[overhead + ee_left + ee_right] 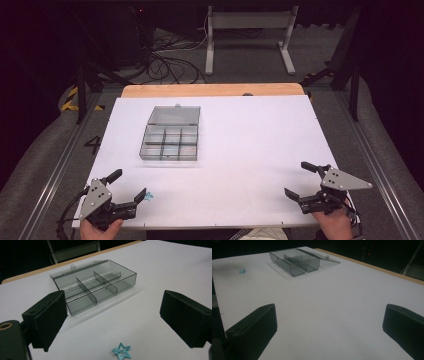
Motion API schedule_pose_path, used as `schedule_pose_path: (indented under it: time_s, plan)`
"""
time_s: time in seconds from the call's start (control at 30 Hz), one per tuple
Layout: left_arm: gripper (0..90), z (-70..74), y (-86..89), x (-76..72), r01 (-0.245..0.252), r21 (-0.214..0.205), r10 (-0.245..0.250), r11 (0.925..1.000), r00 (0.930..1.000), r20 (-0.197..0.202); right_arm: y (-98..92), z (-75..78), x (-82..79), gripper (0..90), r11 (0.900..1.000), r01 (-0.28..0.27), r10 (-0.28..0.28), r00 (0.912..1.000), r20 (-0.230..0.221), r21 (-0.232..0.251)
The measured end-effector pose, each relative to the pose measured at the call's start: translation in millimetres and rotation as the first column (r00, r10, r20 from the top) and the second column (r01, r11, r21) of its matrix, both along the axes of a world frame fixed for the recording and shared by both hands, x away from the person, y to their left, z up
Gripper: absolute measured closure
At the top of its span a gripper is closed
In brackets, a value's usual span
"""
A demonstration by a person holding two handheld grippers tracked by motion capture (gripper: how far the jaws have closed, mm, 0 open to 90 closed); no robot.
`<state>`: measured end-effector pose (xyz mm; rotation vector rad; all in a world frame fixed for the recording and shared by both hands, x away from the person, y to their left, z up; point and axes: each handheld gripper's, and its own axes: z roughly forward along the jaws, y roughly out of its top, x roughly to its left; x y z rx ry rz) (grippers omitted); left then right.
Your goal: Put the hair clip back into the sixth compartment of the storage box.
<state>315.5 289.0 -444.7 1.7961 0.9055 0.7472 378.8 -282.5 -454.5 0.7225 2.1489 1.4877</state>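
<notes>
Left gripper (pixel 131 185) at 7 o'clock on the white worktop (pixel 250 145), jaws wide, nothing between. Teal star hair clip (pixel 121 351) lies just beside its tip, untouched. Right gripper (pixel 301 181) at 5 o'clock, jaws wide, empty. Open grey compartment box (pixel 170 134) at 11 o'clock. Floor marking "4" (pixel 93 145) at left.

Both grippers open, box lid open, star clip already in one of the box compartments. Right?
Not quite. The star clip is not in the box: it lies on the white table, apart from the box, just in front of the left gripper, as the left gripper view shows. The rest holds: the left gripper and right gripper are open and the lid is open.
</notes>
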Motion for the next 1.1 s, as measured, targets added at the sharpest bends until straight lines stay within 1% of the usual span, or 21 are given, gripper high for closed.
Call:
schedule_pose_path:
  time_s: [0.03, 0.07, 0.17, 0.2, 0.23, 0.37, 0.47, 0.63, 0.77, 0.97, 1.1]
  plan:
    - [8.4, 0.2, -0.1, 0.1, 0.004, -0.014, -0.004, 0.9999, 1.0000, -0.004, 0.0, -0.1, 0.1, 0.4, 1.0000, -0.001, 0.001, 1.0000, 0.000, -0.001]
    - [8.4, 0.2, -0.1, 0.1, 0.004, -0.014, -0.004, 0.9999, 1.0000, -0.004, 0.1, -0.2, 0.1, 0.4, 1.0000, -0.001, 0.001, 1.0000, 0.001, 0.000]
    - [8.3, 1.0, 0.1, -0.8, 0.006, -0.039, -0.006, 0.9992, 0.9999, -0.008, 0.1, -0.3, 0.0, 0.4, 1.0000, -0.003, 0.003, 1.0000, 0.002, -0.001]
    - [8.3, 1.2, 0.5, -0.9, 0.006, -0.039, -0.006, 0.9992, 1.0000, -0.007, 0.1, -0.3, 0.0, 0.4, 1.0000, -0.003, 0.003, 1.0000, 0.002, -0.001]
    - [8.4, 1.6, 1.3, -0.6, 0.005, -0.031, -0.006, 0.9995, 1.0000, -0.003, 0.4, -0.4, 0.2, 0.4, 1.0000, -0.003, 0.003, 1.0000, 0.002, 0.000]
    - [8.4, 1.7, 1.7, -0.6, 0.005, -0.033, -0.005, 0.9995, 1.0000, -0.008, 1.1, -0.6, 0.4, 0.4, 1.0000, -0.006, 0.006, 1.0000, 0.001, 0.001]
    - [8.6, 2.3, 1.8, -0.5, 0.005, -0.024, -0.005, 0.9997, 1.0000, -0.007, 1.6, -0.8, 0.3, 0.4, 0.9999, -0.011, 0.011, 0.9999, 0.002, -0.001]
    - [8.6, 2.8, 1.7, -0.2, 0.003, -0.024, -0.003, 0.9997, 1.0000, -0.009, 2.3, -1.3, 0.8, 0.5, 0.9999, -0.013, 0.013, 0.9999, -0.004, -0.003]
    - [8.6, 3.9, 2.4, 0.1, 0.002, -0.019, -0.002, 0.9998, 1.0000, -0.003, 3.0, -1.5, 1.0, 0.5, 0.9999, -0.017, 0.017, 0.9998, -0.004, -0.002]
    - [8.6, 5.0, 3.2, 1.1, 0.006, -0.021, -0.006, 0.9998, 0.9999, -0.010, 4.0, -2.7, 2.1, 0.5, 0.9997, -0.024, 0.024, 0.9996, -0.013, -0.004]
    - [9.1, 5.5, 4.0, 2.3, 0.005, -0.014, -0.005, 0.9999, 0.9996, -0.027, 4.8, -3.0, 2.5, 0.5, 0.9995, -0.030, 0.030, 0.9994, -0.017, -0.007]
